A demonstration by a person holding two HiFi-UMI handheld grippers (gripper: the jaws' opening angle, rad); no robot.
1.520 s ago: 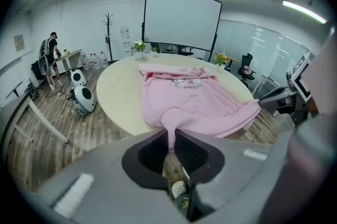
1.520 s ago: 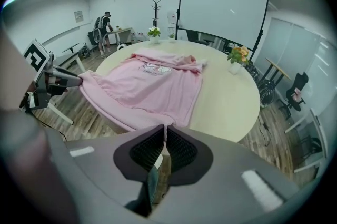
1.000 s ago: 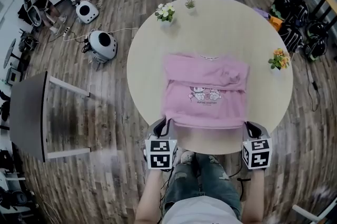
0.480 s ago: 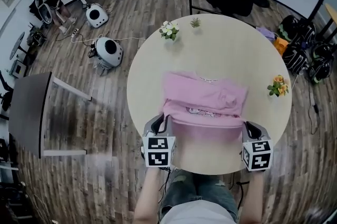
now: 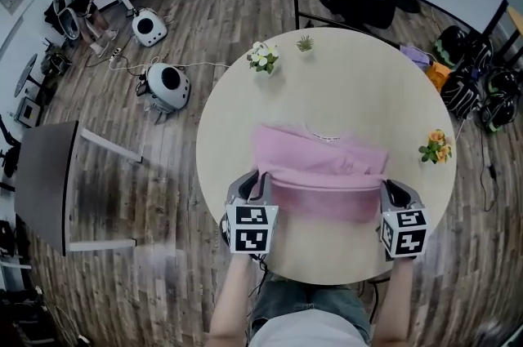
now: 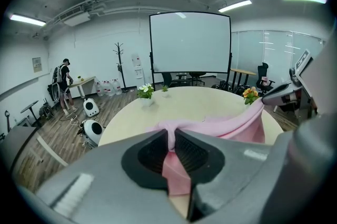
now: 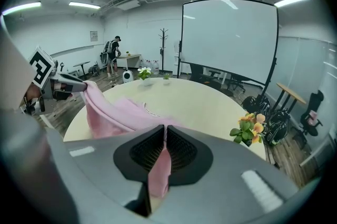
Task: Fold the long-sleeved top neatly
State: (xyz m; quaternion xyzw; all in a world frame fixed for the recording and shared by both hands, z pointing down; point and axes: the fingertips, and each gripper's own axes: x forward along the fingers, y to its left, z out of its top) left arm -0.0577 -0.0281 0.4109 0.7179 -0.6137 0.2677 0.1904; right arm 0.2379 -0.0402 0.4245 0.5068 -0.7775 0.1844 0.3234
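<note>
Once lifted off desk [image 5: 351,76], carrying hem of pink long-sleeved top [image 5: 323,166] toward collar, print now covered; left gripper [image 5: 252,187], right gripper [image 5: 390,192] fingers clenched on hem corners; fold judged roughly half done.

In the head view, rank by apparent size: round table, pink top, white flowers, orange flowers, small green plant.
1. round table
2. pink top
3. white flowers and orange flowers look about alike
4. small green plant

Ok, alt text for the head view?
Seen from above, the left gripper and right gripper each clamp a near corner of a pink top, holding that edge above a round table. Potted plants stand near its rim.
</note>
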